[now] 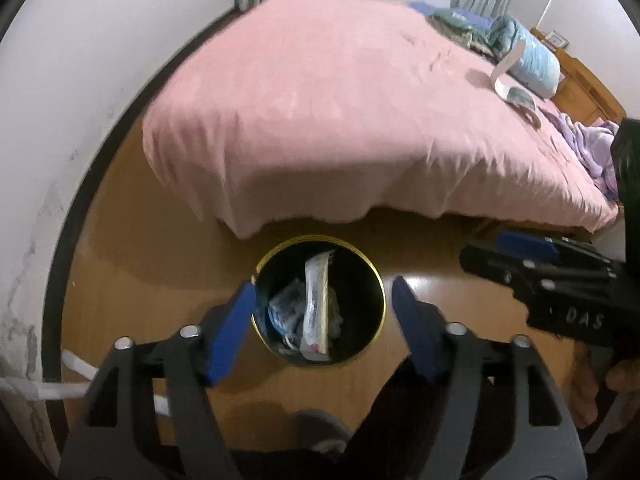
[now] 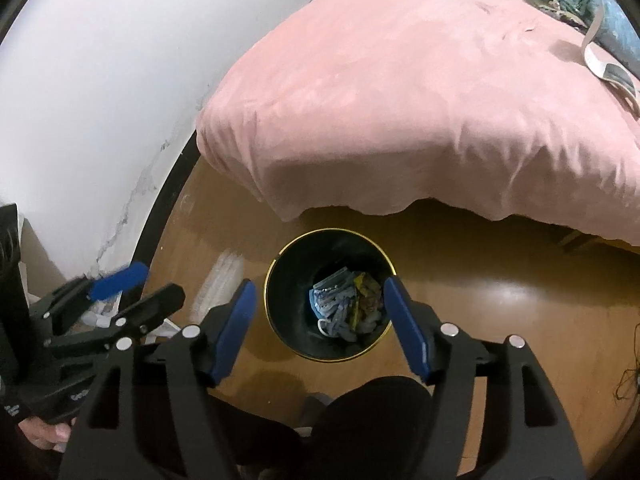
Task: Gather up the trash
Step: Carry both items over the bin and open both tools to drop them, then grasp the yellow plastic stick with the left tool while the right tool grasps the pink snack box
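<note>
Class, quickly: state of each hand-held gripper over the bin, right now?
Left hand-held gripper: open, holding nothing, above the black gold-rimmed round bin.
Right hand-held gripper: open, holding nothing.

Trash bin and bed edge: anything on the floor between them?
Nothing: bare wooden floor between the trash bin and the pink bed cover, clearest in the right wrist view.

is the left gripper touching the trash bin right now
Apart. In the right wrist view the left gripper hangs off to the side of the bin, bare floor between them, nothing between its open jaws.

Pink-covered bed (image 1: 340, 120) on wooden floor (image 1: 160, 264).
</note>
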Demonstrator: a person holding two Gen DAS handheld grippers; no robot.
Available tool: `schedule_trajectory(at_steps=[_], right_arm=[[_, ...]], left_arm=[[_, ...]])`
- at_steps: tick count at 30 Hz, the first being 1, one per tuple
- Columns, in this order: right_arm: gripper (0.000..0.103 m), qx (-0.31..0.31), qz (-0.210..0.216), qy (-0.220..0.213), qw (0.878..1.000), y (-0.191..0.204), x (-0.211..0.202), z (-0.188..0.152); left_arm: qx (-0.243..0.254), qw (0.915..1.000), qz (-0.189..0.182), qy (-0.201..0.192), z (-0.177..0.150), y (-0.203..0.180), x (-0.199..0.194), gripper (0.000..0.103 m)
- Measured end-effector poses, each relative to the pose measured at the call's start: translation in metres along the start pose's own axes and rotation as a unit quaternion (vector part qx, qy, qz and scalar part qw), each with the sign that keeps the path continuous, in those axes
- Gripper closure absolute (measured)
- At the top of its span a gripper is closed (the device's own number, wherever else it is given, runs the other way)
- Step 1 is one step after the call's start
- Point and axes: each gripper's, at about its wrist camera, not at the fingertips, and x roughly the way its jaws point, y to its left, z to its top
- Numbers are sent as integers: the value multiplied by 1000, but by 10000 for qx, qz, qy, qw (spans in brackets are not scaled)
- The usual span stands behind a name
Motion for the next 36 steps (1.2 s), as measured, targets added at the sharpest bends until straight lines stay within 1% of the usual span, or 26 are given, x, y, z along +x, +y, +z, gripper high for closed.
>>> schedule_trajectory(at_steps=[1,2,4,6,8,9,12,15,17,19,20,21,23,24,26,27,28,30,31,32,33,34,35,36], right_arm=[[38,-1,1,-35,10000,0,-4,-1],[37,-1,11,-66,10000,2,-8,-1],[37,-42,59,-126,9999,7,-17,-1],[35,-130,102,-182,9997,16,-23,-1],[33,-284,201,-247,9991,34,-31,-2],[33,-339,241,-270,9988,42,-33,-3],[30,-672,499,-383,9958,80,-44,-4],[27,-1111,873,-482,9888,133,-54,-8],[26,-1518,1315,-445,9786,183,-61,-15],[26,-1982,1587,-432,9663,231,-67,-26],[25,-2271,1727,-435,9574,260,-70,-34],[24,-2474,1839,-429,9503,281,-72,-40],[23,-3001,2139,-369,9289,335,-74,-58],[23,-3319,2297,-283,9145,369,-74,-71],[23,-3713,2527,-139,8934,413,-74,-93],[23,-3939,2667,-48,8796,437,-74,-105],[23,-4195,2813,43,8631,465,-73,-120],[23,-4625,3045,208,8324,509,-72,-144],[23,-4865,3123,283,8155,534,-70,-158],[23,-5088,3174,378,7994,556,-67,-171],[23,-5239,3233,469,7867,570,-65,-180],[23,-5455,3293,568,7686,592,-63,-194],[23,-5620,3271,589,7574,606,-61,-205],[23,-5807,3204,598,7461,620,-56,-214]], left_arm=[[77,10000,19,-34,0,-2,-4,32],[128,9999,56,-54,0,-3,-8,27],[149,9997,160,-132,-1,-3,-21,24],[97,9995,223,-192,-4,2,-36,19],[-10,9990,333,-283,-10,10,-60,14],[-58,9987,385,-341,-13,14,-71,12],[-213,9962,535,-653,-27,31,-121,10],[-499,9916,692,-976,-49,59,-178,8],[-820,9867,755,-1182,-71,86,-217,7],[-1197,9787,997,-1334,-98,117,-253,7],[-1430,9727,1180,-1392,-114,135,-271,7],[-1621,9672,1338,-1428,-127,150,-285,7],[-2114,9497,1775,-1479,-166,187,-318,7],[-2313,9413,1965,-1478,-182,202,-330,7],[-2850,9168,2384,-1464,-225,238,-360,7],[-3068,9059,2533,-1453,-243,251,-372,7],[-3376,8891,2743,-1423,-268,268,-388,7],[-3782,8656,2964,-1407,-304,287,-409,7],[-4010,8522,3051,-1407,-327,297,-422,7],[-4144,8439,3105,-1402,-341,303,-431,7],[-4257,8367,3151,-1395,-356,308,-440,7],[-4348,8308,3186,-1383,-373,312,-448,7],[-4411,8272,3198,-1371,-385,315,-453,7],[-4453,8256,3192,-1350,-396,318,-458,7]])
